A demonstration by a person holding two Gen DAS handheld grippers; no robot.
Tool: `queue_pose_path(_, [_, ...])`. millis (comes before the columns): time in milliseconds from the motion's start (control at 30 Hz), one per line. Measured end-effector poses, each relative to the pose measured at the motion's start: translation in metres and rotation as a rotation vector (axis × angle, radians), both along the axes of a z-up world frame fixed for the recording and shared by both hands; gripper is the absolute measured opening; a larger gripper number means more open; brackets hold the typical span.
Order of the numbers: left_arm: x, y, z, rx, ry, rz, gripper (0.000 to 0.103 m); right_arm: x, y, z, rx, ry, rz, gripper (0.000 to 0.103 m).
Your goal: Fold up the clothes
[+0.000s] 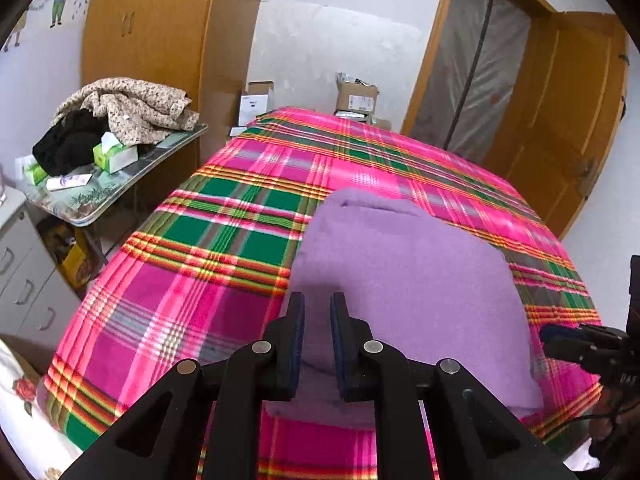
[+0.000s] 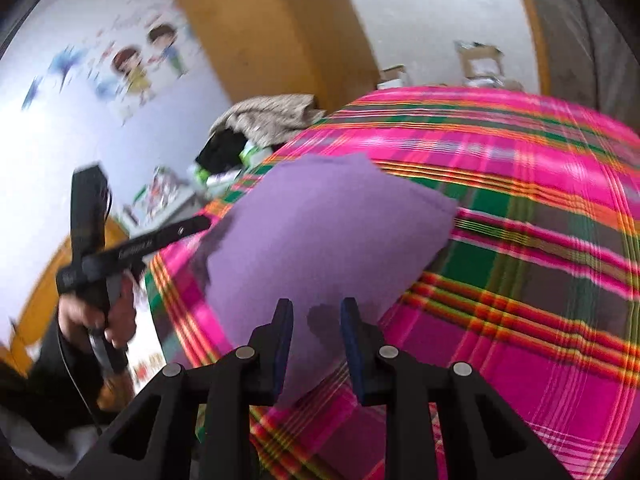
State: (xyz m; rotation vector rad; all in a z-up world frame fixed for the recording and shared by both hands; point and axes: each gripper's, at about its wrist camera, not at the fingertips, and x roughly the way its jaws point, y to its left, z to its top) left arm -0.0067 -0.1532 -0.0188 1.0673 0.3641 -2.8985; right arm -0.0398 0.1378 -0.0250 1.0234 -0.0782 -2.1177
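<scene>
Purple garment [image 1: 404, 280] lies on the plaid bedspread [image 1: 208, 240], lower centre-right of the left wrist view, already in a compact, roughly rectangular packet with a folded lip along its far edge. That shape would fit a fold nearly done or a pre-folded piece about to be worked; cannot say which. Fabric looks like fleece or thick knit: soft, light, matte, not slippery, likely to slump if lifted by one point. Judged best hold: a corner or a hemmed edge, pinching through all layers, one grip per side so the packet does not sag open. Left gripper [image 1: 318, 308] hovers over the near edge of the cloth, fingers parted by a narrow gap, purple visible between them but no fabric seen pinched. Right gripper [image 2: 316, 312], in the blurred right wrist view, sits low centre with fingers spread wider, over the garment's near corner, holding nothing. Left gripper also shows at left of that view, gripped by a hand [image 2: 96, 320], just beside the garment's left edge.
</scene>
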Motion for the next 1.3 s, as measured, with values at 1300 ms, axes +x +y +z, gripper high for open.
queue_pose_path(1300, [-0.025, -0.018, -0.019, 0.109, -0.126, -0.043, 0.041, -0.043, 0.026, -0.036, -0.211, -0.323, -0.111, 0.050])
